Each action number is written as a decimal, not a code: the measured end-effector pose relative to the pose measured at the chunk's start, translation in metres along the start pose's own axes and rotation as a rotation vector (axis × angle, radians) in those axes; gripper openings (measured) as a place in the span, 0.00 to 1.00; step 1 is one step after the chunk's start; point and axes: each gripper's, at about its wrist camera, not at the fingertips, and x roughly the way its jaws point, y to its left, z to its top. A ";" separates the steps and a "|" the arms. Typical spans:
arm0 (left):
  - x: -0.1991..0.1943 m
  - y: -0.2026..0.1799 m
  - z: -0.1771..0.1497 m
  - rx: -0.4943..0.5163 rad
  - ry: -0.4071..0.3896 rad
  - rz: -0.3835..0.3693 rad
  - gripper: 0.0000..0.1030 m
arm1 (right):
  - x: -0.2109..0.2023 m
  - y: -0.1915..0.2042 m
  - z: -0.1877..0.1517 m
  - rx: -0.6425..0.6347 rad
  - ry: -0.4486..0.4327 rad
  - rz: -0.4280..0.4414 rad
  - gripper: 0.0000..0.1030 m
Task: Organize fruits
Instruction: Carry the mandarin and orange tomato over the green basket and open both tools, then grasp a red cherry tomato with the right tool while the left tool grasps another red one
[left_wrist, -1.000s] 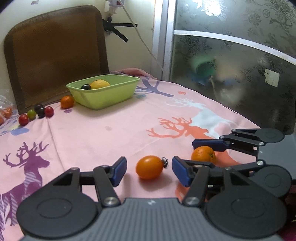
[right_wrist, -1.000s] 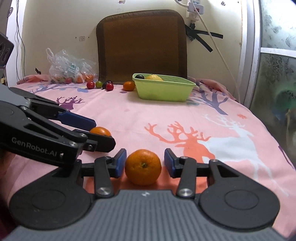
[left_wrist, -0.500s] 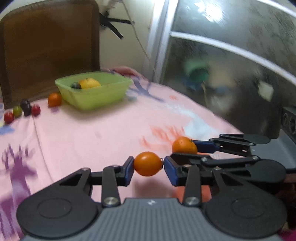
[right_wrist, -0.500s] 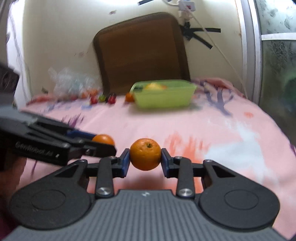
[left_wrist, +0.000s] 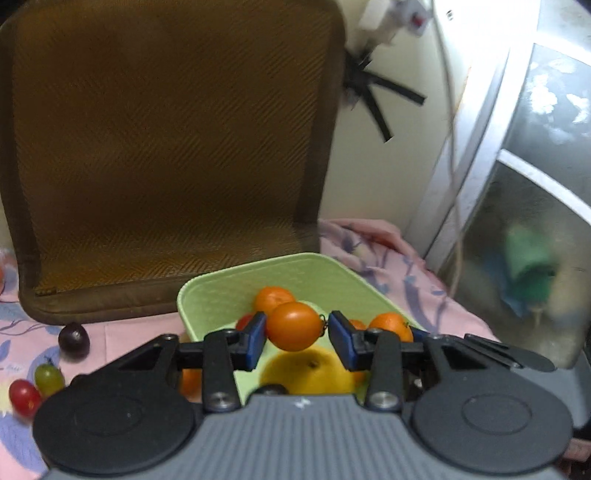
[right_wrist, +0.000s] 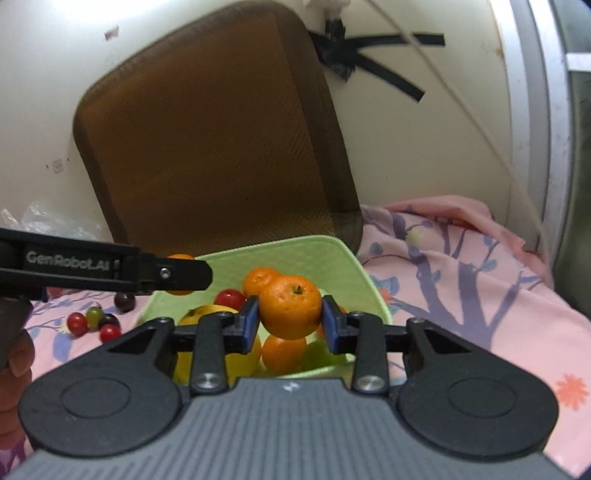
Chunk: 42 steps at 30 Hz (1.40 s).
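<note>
Over a green bowl (right_wrist: 343, 258) on the pink deer-print cloth (right_wrist: 461, 288), before a brown cushion (right_wrist: 221, 140) against the cream wall, left tongs (left_wrist: 297, 334) pinch a tomato (left_wrist: 294, 325) and right tongs (right_wrist: 290, 319) pinch a tangerine (right_wrist: 290, 306).

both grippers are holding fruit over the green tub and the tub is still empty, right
Not empty. Both grippers do hold fruit over the green tub: the left gripper an orange tomato, the right gripper a mandarin. But the right wrist view shows the tub already holds a lemon, a red tomato and more mandarins.
</note>
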 end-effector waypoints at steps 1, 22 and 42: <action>0.005 0.001 0.000 -0.003 0.005 0.007 0.36 | 0.002 0.000 -0.001 0.004 0.000 -0.003 0.38; -0.138 0.119 -0.086 -0.138 -0.134 0.144 0.57 | -0.067 0.112 -0.042 -0.186 0.036 0.286 0.49; -0.062 0.142 -0.073 -0.006 0.005 0.303 0.29 | 0.054 0.191 -0.028 -0.265 0.206 0.132 0.25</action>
